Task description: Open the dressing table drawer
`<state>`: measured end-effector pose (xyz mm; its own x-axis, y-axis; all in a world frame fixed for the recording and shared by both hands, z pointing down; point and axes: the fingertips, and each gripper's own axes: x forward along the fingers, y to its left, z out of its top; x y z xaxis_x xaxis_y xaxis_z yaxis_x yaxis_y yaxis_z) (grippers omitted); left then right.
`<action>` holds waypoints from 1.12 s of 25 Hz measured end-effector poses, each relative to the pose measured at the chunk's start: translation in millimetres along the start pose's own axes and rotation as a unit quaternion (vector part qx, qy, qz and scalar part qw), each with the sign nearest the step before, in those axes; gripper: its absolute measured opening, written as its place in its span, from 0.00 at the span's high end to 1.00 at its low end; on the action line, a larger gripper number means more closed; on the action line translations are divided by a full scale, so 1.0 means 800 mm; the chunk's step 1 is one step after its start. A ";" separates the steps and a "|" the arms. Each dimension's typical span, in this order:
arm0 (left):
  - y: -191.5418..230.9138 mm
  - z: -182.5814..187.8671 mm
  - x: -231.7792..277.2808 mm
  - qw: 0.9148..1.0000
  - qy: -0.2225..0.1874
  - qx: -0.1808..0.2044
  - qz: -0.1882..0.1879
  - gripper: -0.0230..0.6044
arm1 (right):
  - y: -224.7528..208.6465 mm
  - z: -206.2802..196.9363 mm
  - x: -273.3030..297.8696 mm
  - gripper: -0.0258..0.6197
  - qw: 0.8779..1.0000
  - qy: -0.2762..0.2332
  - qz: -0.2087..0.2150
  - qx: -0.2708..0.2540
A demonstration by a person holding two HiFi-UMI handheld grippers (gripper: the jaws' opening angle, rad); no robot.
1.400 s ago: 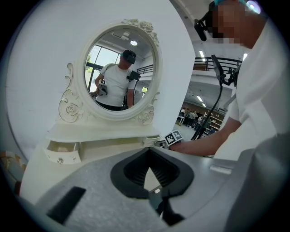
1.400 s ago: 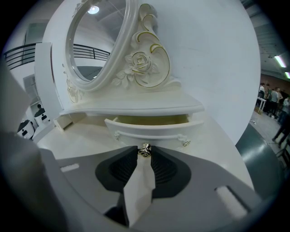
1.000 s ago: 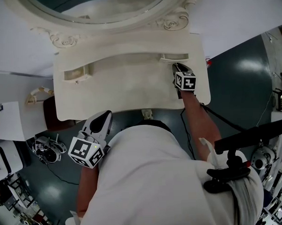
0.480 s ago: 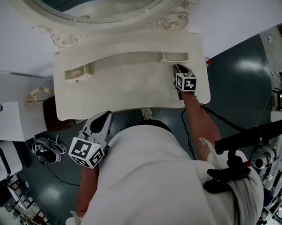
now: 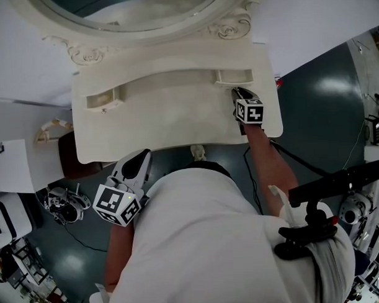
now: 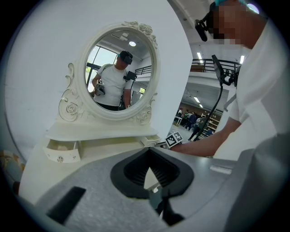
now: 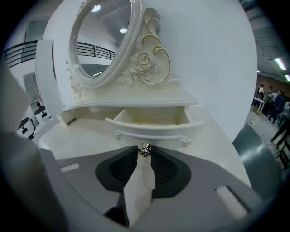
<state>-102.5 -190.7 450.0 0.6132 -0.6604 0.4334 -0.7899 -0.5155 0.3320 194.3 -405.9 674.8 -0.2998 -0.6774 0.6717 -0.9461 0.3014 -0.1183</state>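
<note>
The white dressing table (image 5: 170, 127) carries an oval mirror (image 6: 118, 68) and two small drawers. The right drawer (image 7: 154, 118) stands pulled out, its inside bare. My right gripper (image 7: 144, 152) is shut on that drawer's small metal knob (image 7: 144, 149); in the head view the right gripper (image 5: 237, 91) sits just before the right drawer (image 5: 234, 76). The left drawer (image 5: 104, 98) also stands out a little. My left gripper (image 5: 140, 158) hangs off the table's front edge, by the person's body, its jaws closed with nothing between them (image 6: 149, 155).
A person in a white shirt (image 5: 205, 240) fills the lower head view. A brown seat (image 5: 68, 152) stands left of the table, with cables and gear (image 5: 61, 202) on the dark floor. A black stand (image 5: 327, 186) reaches in at the right.
</note>
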 end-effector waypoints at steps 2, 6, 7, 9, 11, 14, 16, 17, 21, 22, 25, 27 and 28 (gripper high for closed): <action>-0.001 -0.001 -0.002 1.000 -0.001 0.000 0.000 0.96 | 0.001 -0.002 -0.001 0.82 1.000 0.001 0.000 0.000; 0.000 -0.001 -0.005 1.000 -0.002 0.000 0.000 0.96 | 0.000 -0.002 -0.002 0.82 1.000 0.000 -0.004 0.000; 0.001 -0.001 -0.007 1.000 -0.002 0.000 0.000 0.96 | 0.000 -0.002 -0.003 0.82 1.000 -0.001 -0.005 0.000; 0.000 -0.003 -0.010 1.000 -0.001 0.001 -0.001 0.96 | 0.000 -0.003 -0.003 0.81 1.000 -0.002 -0.008 0.002; 0.000 -0.005 -0.015 1.000 -0.001 0.001 -0.003 0.96 | 0.000 -0.006 -0.006 0.76 1.000 -0.002 -0.011 0.007; 0.000 -0.010 -0.022 1.000 -0.001 0.002 -0.005 0.96 | 0.002 -0.012 -0.013 0.74 1.000 -0.002 -0.013 0.014; 0.000 -0.013 -0.026 1.000 -0.001 0.003 -0.008 0.96 | 0.005 -0.020 -0.019 0.74 1.000 0.000 -0.014 0.015; -0.001 -0.014 -0.028 1.000 -0.001 0.004 -0.011 0.96 | 0.007 -0.024 -0.022 0.74 1.000 0.002 -0.015 0.016; -0.004 -0.018 -0.036 1.000 -0.003 0.010 -0.023 0.96 | 0.019 -0.041 -0.042 0.77 1.000 0.006 -0.017 0.019; -0.005 -0.020 -0.039 1.000 -0.003 0.011 -0.026 0.96 | 0.023 -0.046 -0.049 0.79 1.000 0.007 -0.017 0.019; -0.007 -0.026 -0.050 0.999 -0.002 0.015 -0.034 0.96 | 0.040 -0.062 -0.070 0.85 1.000 0.011 -0.017 0.018; -0.008 -0.031 -0.056 0.999 -0.001 0.017 -0.039 0.96 | 0.052 -0.073 -0.083 0.89 1.000 0.015 -0.015 0.019; -0.010 -0.034 -0.058 0.999 -0.001 0.018 -0.042 0.96 | 0.057 -0.079 -0.090 0.92 1.000 0.017 -0.014 0.018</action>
<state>-125.2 -141.0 449.7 0.6780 -0.6143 0.4036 -0.7344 -0.5892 0.3370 180.4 -300.6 667.1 -0.2696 -0.6623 0.6990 -0.9581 0.2574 -0.1256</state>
